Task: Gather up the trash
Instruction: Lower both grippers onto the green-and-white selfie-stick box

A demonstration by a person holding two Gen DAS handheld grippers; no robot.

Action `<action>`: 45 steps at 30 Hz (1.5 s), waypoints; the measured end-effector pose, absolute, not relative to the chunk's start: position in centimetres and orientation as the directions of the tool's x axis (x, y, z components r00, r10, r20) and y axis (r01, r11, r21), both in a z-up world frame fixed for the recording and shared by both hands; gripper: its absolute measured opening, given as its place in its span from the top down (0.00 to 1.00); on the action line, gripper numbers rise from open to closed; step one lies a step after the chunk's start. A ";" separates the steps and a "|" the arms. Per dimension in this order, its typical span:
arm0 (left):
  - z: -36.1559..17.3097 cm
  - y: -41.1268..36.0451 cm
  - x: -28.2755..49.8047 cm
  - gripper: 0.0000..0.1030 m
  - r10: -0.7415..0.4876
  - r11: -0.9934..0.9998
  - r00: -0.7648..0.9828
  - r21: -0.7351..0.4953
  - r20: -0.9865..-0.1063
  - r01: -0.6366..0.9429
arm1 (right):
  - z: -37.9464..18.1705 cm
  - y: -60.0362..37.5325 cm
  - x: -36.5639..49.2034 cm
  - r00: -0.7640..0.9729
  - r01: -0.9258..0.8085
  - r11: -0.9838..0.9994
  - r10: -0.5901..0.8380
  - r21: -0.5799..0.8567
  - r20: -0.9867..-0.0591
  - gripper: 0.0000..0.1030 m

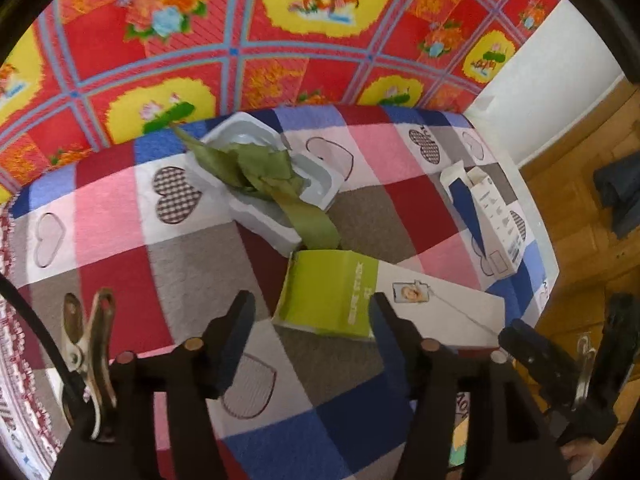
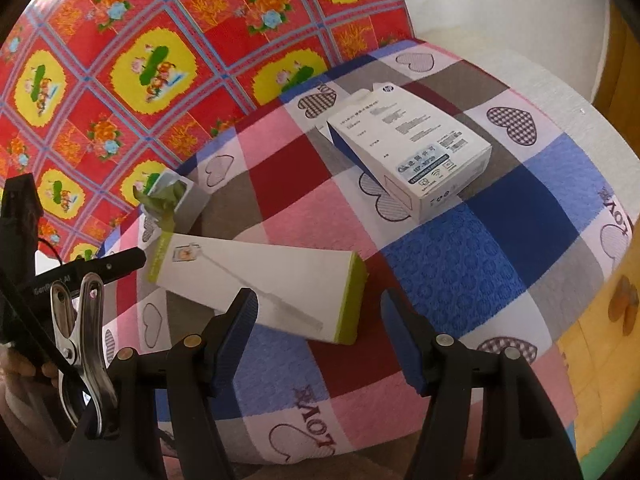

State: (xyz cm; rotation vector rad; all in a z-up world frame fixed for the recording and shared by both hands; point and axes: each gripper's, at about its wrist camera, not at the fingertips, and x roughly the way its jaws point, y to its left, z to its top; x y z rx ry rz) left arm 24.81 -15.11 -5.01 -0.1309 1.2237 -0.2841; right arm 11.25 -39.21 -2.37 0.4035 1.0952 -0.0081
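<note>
A: Status of left gripper (image 1: 310, 320) and right gripper (image 2: 318, 320)?

B: Both released, empty. The long carton (image 2: 260, 280) lies nearest, at the near edge of the tabletop (image 2: 460, 248). It looks light, stiff and crushable; grip across its narrow width. Farther: white box (image 2: 412, 148), foam tray (image 1: 264, 168).
</note>
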 end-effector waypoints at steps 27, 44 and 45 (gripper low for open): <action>-8.4 -16.3 26.0 0.27 -0.413 0.910 0.199 -0.394 -0.889 0.128 | -4.4 -39.2 13.4 0.413 0.152 0.923 0.265 0.352 -0.872 0.32; -6.8 -17.6 22.7 0.43 -0.410 0.907 0.238 -0.365 -0.880 0.212 | -3.4 -37.9 13.6 0.397 0.086 0.949 0.245 0.302 -0.884 0.28; -6.8 -17.6 22.5 0.43 -0.406 0.909 0.242 -0.360 -0.881 0.212 | -3.4 -37.8 13.6 0.395 0.080 0.951 0.244 0.298 -0.885 0.28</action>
